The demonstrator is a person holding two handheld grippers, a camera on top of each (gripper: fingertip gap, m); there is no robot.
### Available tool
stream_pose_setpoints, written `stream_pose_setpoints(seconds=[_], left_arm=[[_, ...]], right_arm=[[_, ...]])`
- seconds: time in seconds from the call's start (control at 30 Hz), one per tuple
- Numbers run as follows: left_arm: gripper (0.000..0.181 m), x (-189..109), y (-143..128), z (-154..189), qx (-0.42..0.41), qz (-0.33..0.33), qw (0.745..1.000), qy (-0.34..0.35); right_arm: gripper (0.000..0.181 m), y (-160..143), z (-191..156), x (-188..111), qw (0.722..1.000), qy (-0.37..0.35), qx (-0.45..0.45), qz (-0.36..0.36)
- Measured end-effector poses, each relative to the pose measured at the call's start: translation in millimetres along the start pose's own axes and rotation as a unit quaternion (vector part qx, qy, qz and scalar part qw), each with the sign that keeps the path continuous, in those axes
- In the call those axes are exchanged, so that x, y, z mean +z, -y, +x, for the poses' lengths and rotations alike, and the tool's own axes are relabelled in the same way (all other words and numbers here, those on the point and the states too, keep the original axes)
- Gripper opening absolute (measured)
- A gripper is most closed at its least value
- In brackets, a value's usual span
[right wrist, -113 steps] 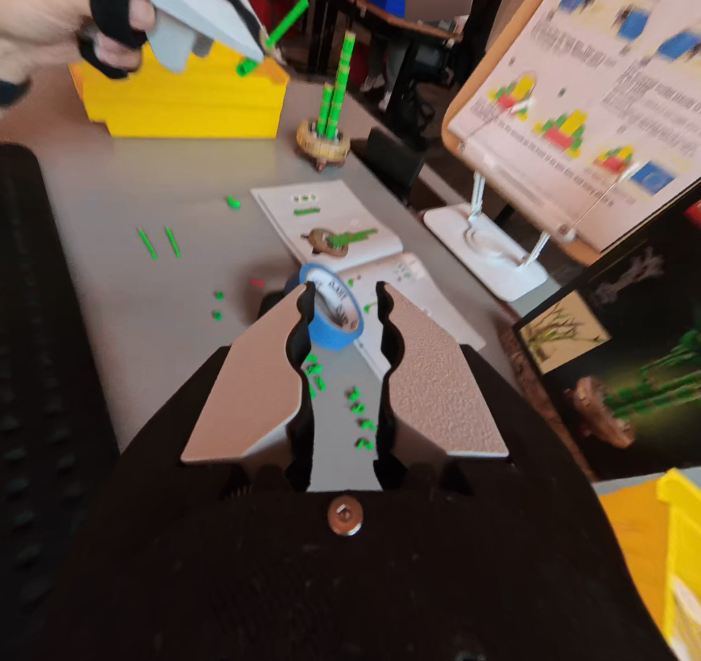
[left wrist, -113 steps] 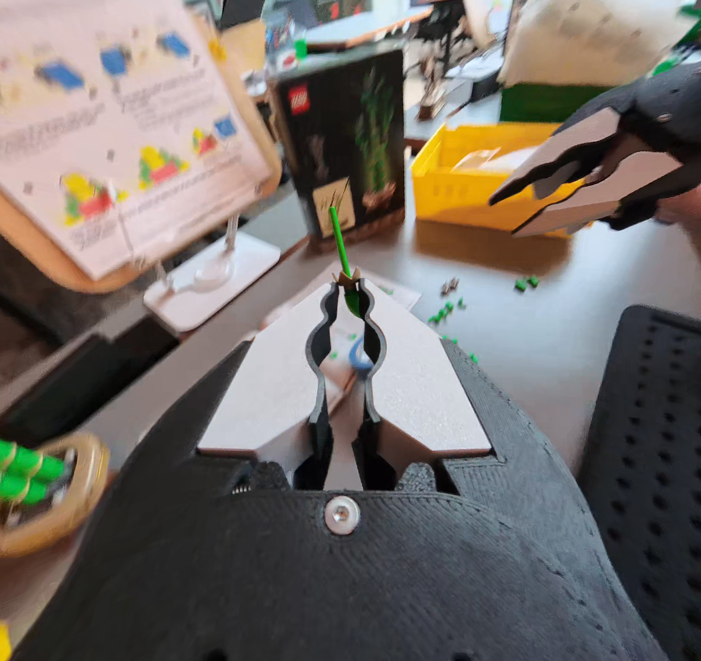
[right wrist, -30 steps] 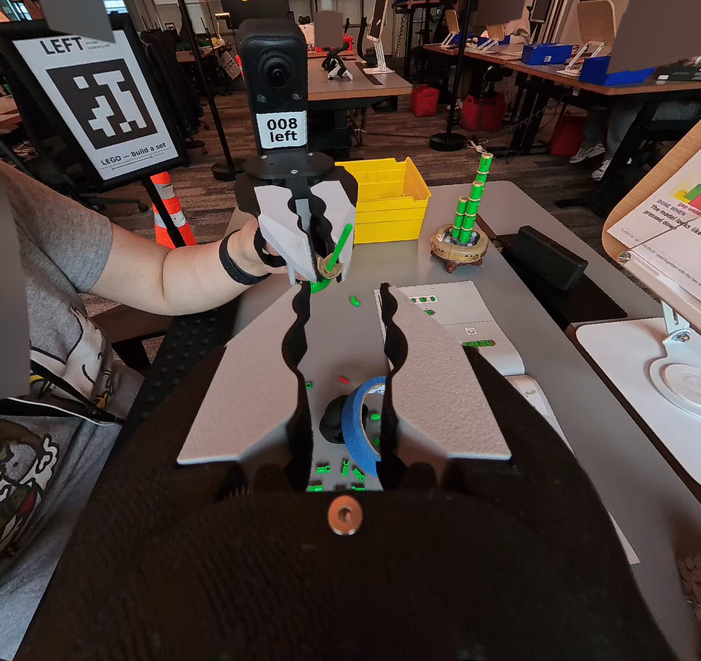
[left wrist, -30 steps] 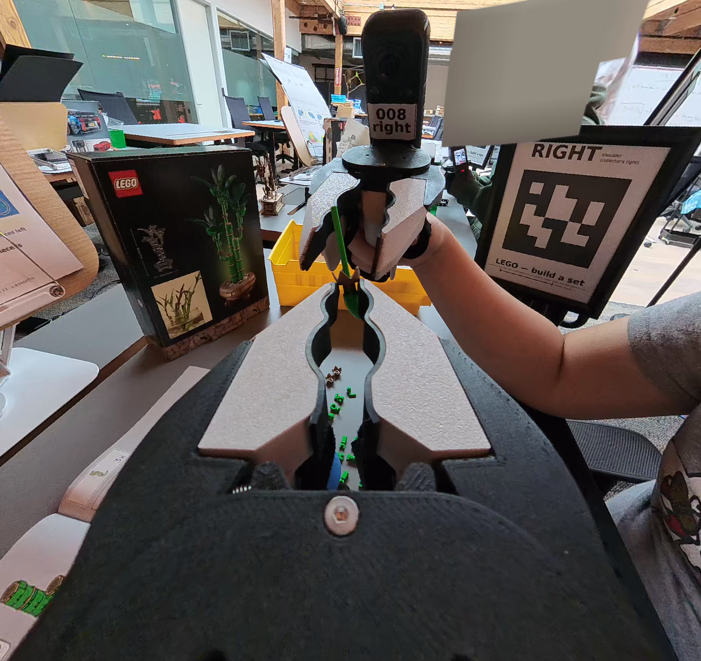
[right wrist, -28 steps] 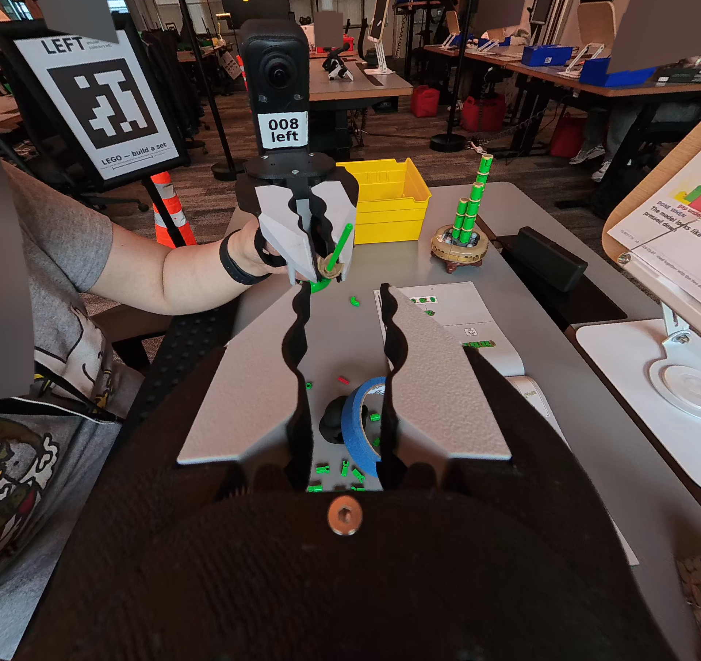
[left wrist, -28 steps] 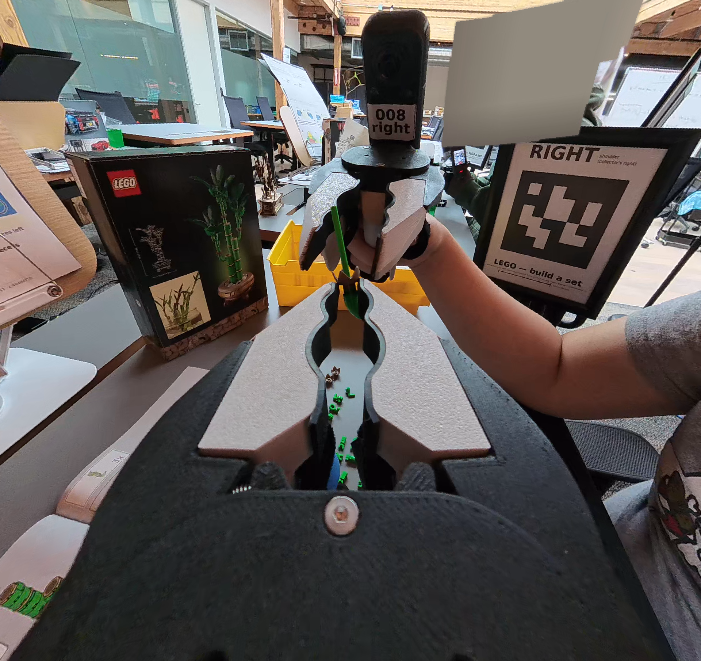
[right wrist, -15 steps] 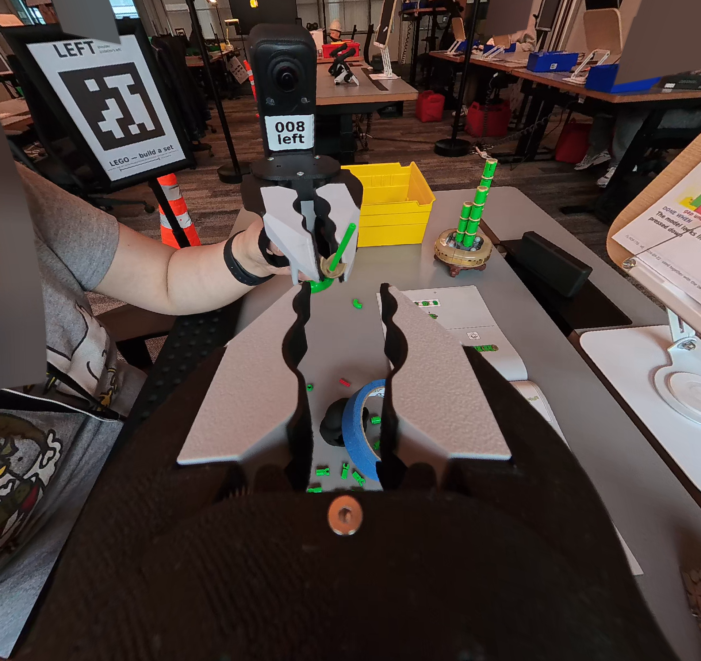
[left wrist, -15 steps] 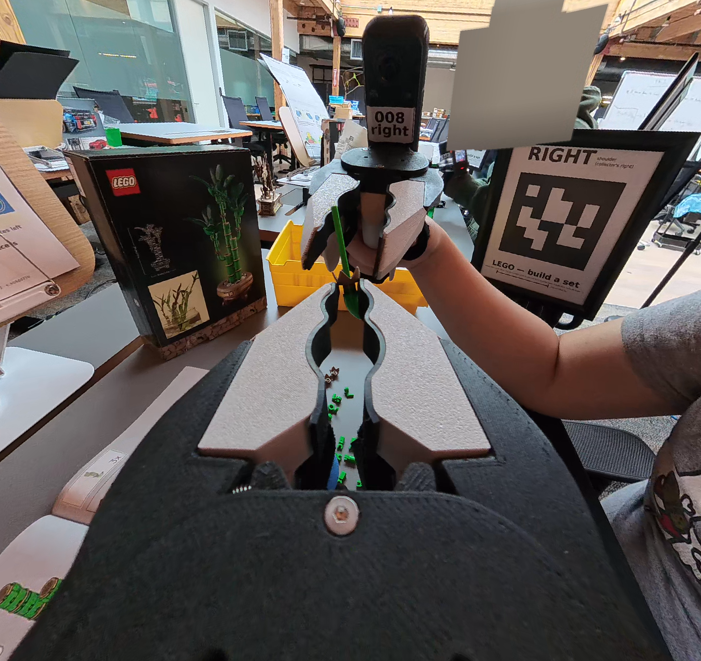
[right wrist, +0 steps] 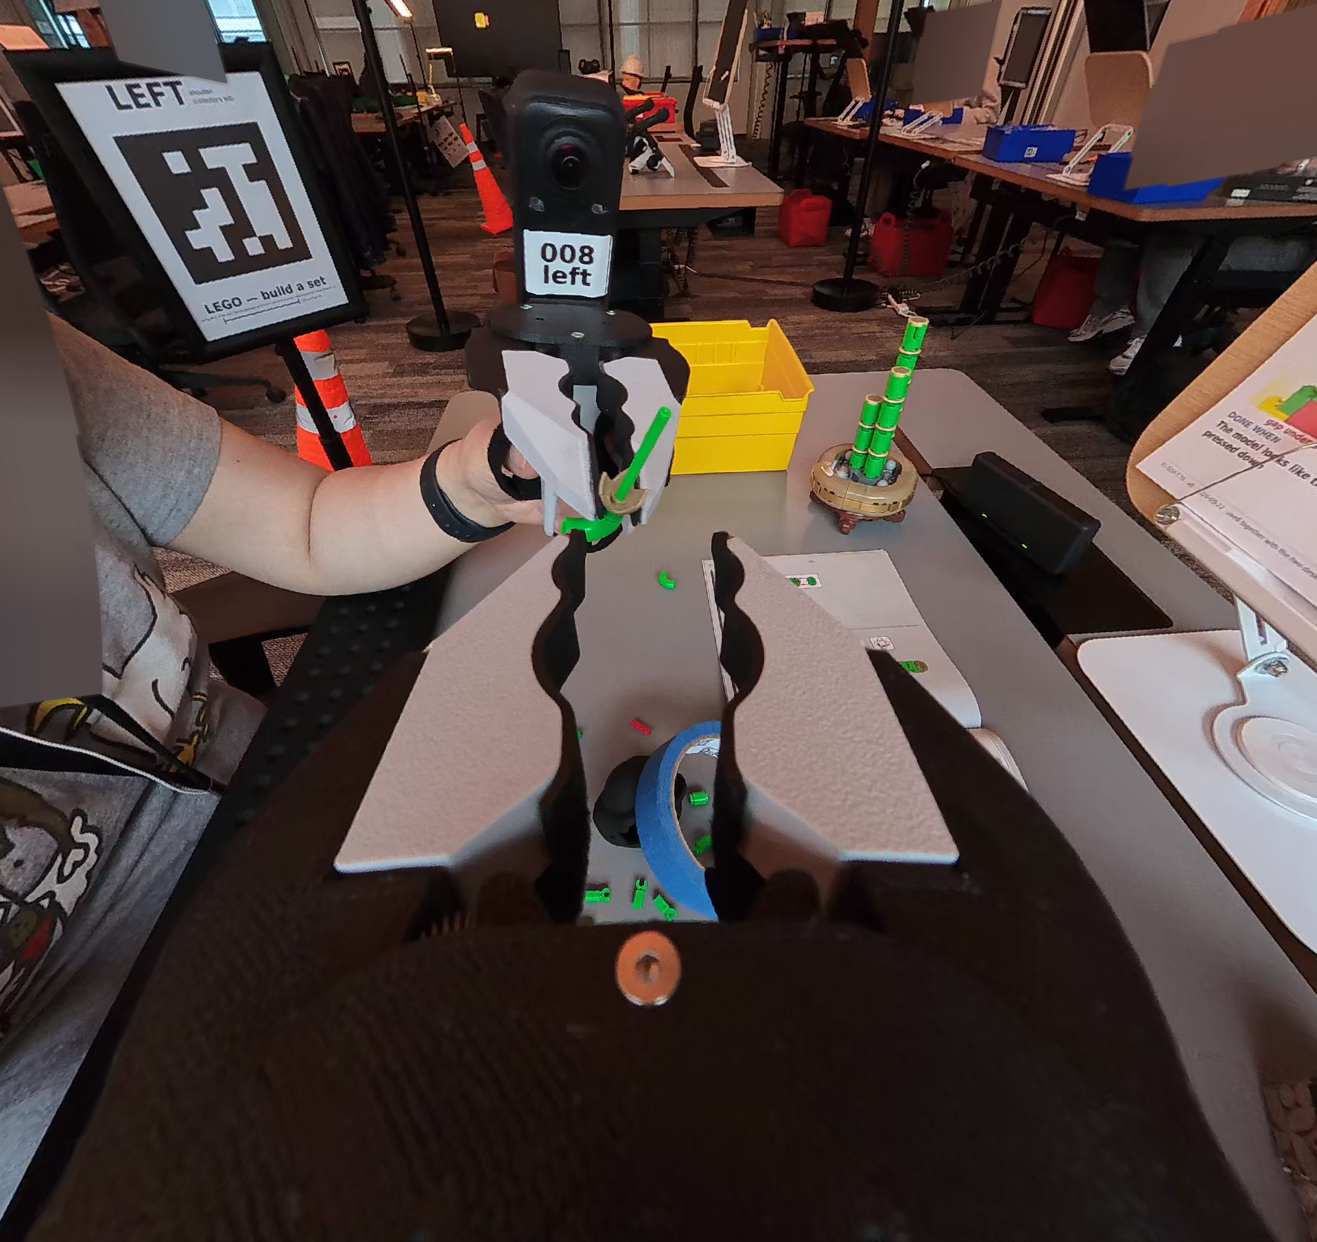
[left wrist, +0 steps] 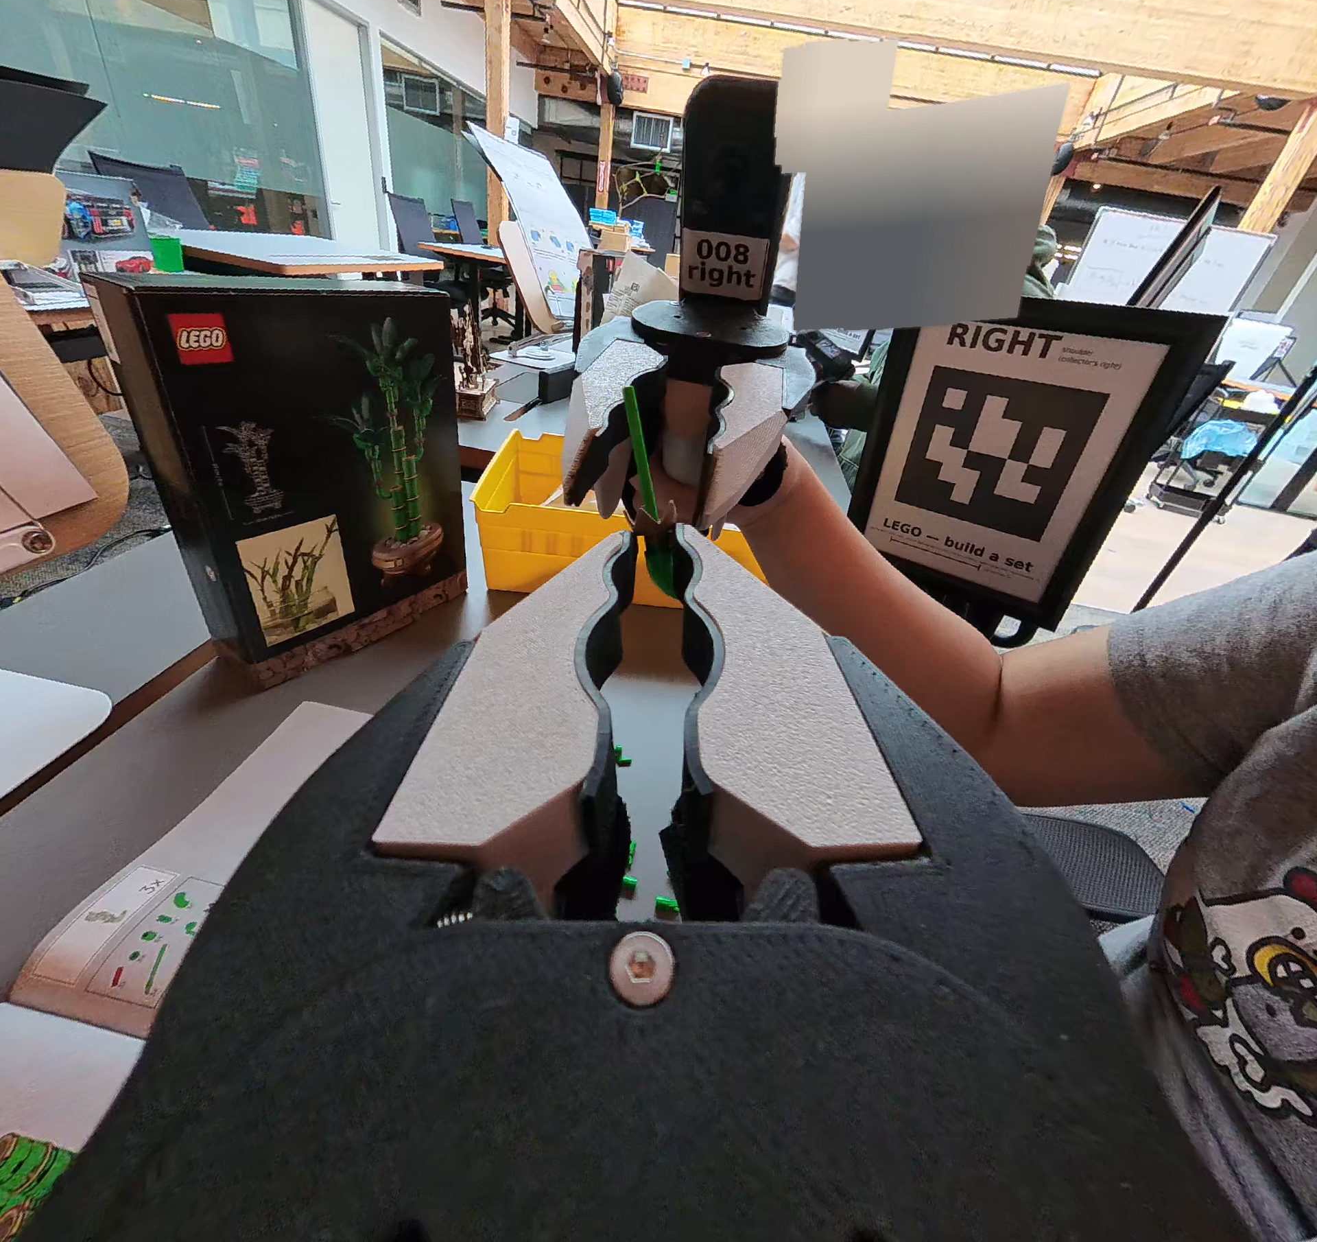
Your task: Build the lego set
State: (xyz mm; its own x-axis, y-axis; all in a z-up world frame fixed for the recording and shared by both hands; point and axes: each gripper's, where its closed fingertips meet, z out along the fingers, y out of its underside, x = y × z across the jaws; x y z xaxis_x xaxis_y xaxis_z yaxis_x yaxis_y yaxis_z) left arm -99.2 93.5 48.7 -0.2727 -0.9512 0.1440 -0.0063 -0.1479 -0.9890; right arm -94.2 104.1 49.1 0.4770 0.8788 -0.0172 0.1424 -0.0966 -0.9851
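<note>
Stem piece (left wrist: 647, 488) clenched upright in left hand-held gripper (left wrist: 657, 552), raised off counter (right wrist: 784, 516) so released, empty right hand-held gripper (right wrist: 645, 552) can likely reach it.

Left claw (left wrist: 654, 552) pinches a green stem piece (left wrist: 643, 466).

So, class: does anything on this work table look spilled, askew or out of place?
Yes. Small green pieces lie loose on the grey table around the blue tape roll, with one red piece among them, rather than in the yellow bin. The bamboo model stands upright.
</note>
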Motion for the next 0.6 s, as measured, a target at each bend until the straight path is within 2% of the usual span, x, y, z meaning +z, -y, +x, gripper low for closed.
stream_pose_setpoints(seconds=[0.4,0.6], left_arm=[[0.007,1.8,-2.0,-0.7,0.011,-0.006,1.0,0.01],[0.006,-1.2,-1.1,-8.3,-0.019,0.01,1.0,0.012]], right_arm=[[0.033,-0.1,1.0,1.4,1.0,-0.005,-0.004,-0.002],[0.034,-4.7,2.7,-0.3,1.0,-0.004,0.001,-0.007]])
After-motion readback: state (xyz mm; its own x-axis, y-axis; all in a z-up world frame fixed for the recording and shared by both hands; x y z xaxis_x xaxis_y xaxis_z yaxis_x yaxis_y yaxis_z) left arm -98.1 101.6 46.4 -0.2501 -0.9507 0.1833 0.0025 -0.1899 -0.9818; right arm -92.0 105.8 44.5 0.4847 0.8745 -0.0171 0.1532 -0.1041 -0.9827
